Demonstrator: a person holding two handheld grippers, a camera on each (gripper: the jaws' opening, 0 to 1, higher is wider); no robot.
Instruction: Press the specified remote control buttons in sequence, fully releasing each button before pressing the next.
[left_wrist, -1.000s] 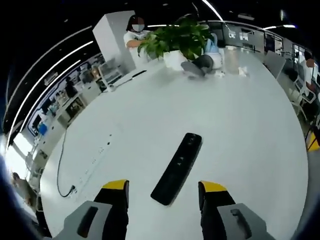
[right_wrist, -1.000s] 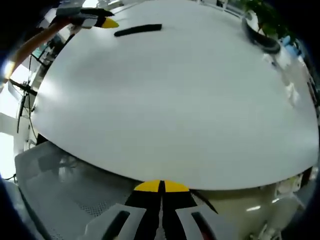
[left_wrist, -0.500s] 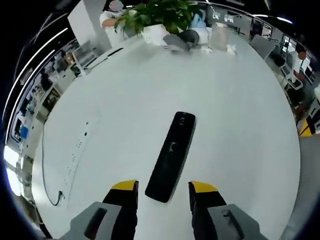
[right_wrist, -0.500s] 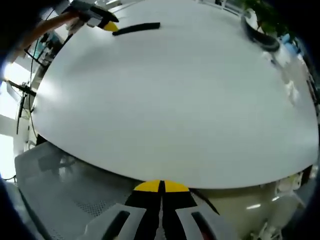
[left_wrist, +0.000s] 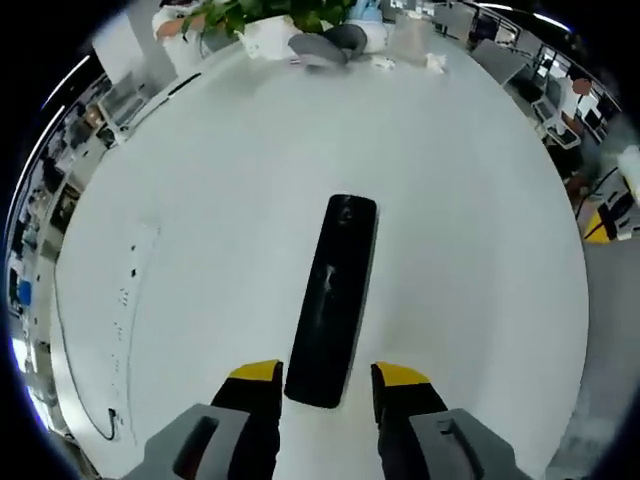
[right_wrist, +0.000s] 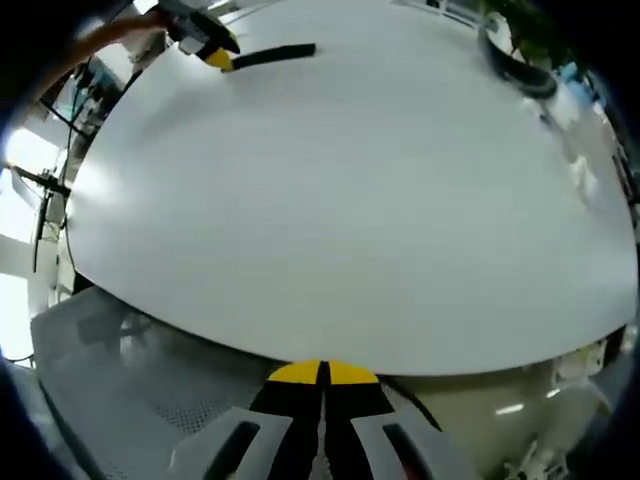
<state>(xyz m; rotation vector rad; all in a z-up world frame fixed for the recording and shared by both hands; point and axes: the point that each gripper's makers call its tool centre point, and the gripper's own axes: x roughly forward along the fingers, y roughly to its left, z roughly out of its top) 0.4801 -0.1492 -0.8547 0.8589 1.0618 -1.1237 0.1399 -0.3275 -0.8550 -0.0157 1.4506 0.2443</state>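
I have the left gripper (left_wrist: 325, 378) open, its jaws straddling the near end of the remote (left_wrist: 333, 300), which lies flat mid-worktop (left_wrist: 480, 260) toward 12 o'clock, lined up for steadying. The right gripper (right_wrist: 322, 375), closed, waits off the worktop's edge.

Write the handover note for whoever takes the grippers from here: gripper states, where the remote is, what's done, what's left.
Left gripper: open, jaws either side of the near end of the remote control; whether they touch it can't be told.
Right gripper: shut, holding nothing, hanging off the near edge of the white table, far from the remote.
Remote: black, lying flat on the table, long axis pointing away from the left gripper.
Done: the left gripper is lined up on the remote. No button press shows.
Left: probably steady the remote with the left gripper, bring the right one across, then press each button in order, releasing fully between presses.
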